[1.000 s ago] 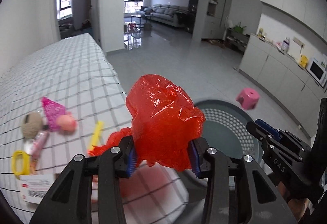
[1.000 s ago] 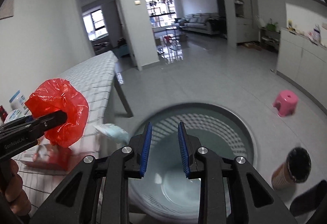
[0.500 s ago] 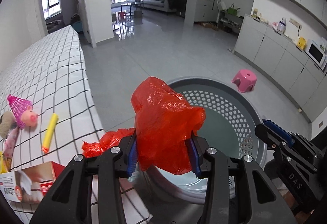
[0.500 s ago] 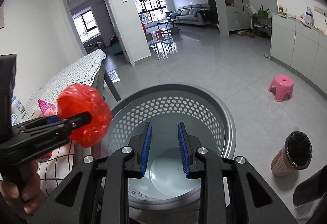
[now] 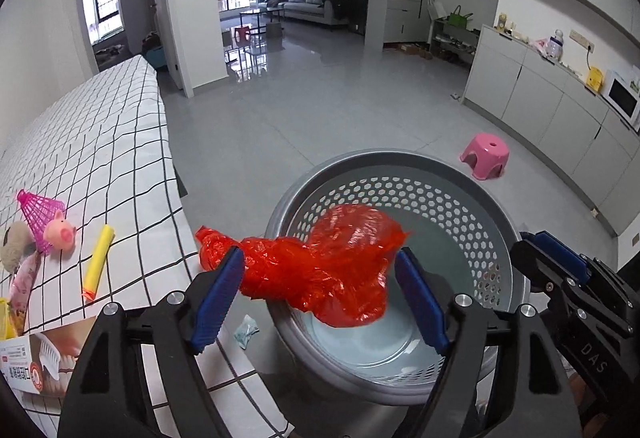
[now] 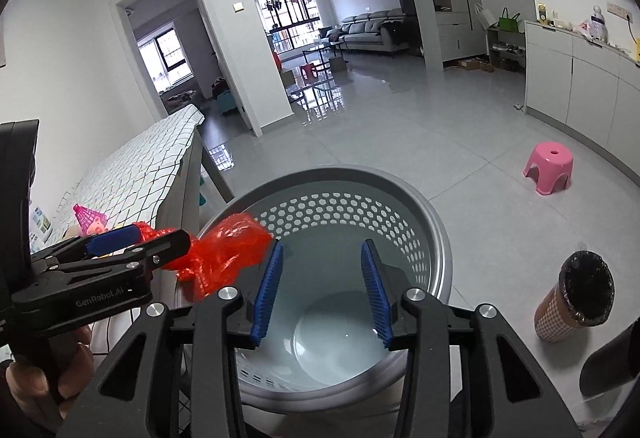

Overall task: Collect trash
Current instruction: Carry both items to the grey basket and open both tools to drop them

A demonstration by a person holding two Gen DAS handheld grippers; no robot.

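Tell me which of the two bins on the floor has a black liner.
The small checkered bin, standing to the right of the big one, has the black liner. The large grey perforated basket shows only a bare pale bottom.

Two black two-finger grippers with blue ribbed pads are counted, the left gripper point(image 5: 320, 294) and the right gripper point(image 6: 322, 288), along with one crumpled red plastic bag point(image 5: 320, 270) and one round grey perforated plastic basket point(image 5: 452, 206). On the floor, one pink plastic stool point(image 5: 485, 155), one brown checked bin with a black liner point(image 6: 576, 298) and one small pale wrapper point(image 5: 246, 330) are recorded. On the white black-checked tablecloth point(image 5: 100, 142), one yellow foam cylinder point(image 5: 98, 256), one pink net shuttlecock with a pig head point(image 5: 46, 220) and one printed cardboard box point(image 5: 36, 362) are noted.
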